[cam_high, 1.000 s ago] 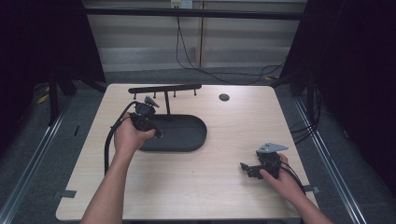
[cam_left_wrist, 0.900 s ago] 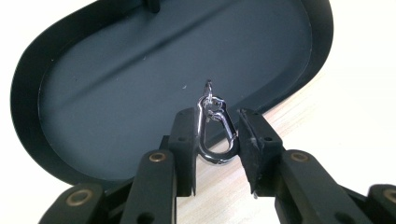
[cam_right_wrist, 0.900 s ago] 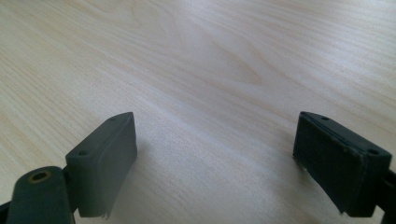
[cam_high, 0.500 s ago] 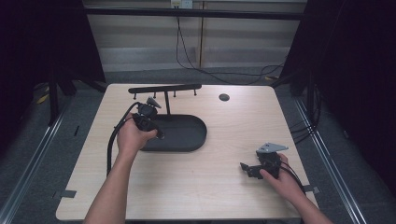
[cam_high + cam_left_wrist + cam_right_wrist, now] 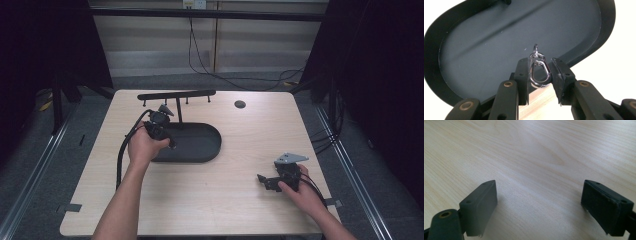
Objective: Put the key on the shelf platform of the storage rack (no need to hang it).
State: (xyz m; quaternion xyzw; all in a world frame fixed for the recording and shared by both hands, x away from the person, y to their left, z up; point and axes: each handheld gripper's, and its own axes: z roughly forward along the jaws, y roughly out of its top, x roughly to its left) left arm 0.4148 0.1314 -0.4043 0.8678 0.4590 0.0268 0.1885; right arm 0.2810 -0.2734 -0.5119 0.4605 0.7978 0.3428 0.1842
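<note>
A silver snap hook [image 5: 539, 72] with a small ring at its top is pinched between the pads of my left gripper [image 5: 540, 62], which is shut on it. The hook hangs over the near rim of a black oval tray [image 5: 486, 37]. In the high view, the left gripper [image 5: 162, 131] sits at the left end of the tray [image 5: 202, 145], held by a hand. My right gripper [image 5: 265, 181] rests low at the table's front right; its jaws [image 5: 540, 192] stand wide open over bare wood with nothing between them.
A black stand with a horizontal bar [image 5: 176, 95] and short pegs rises behind the tray. A small dark round disc [image 5: 240, 104] lies at the back of the light wooden table [image 5: 225, 200]. Cables trail from both grippers.
</note>
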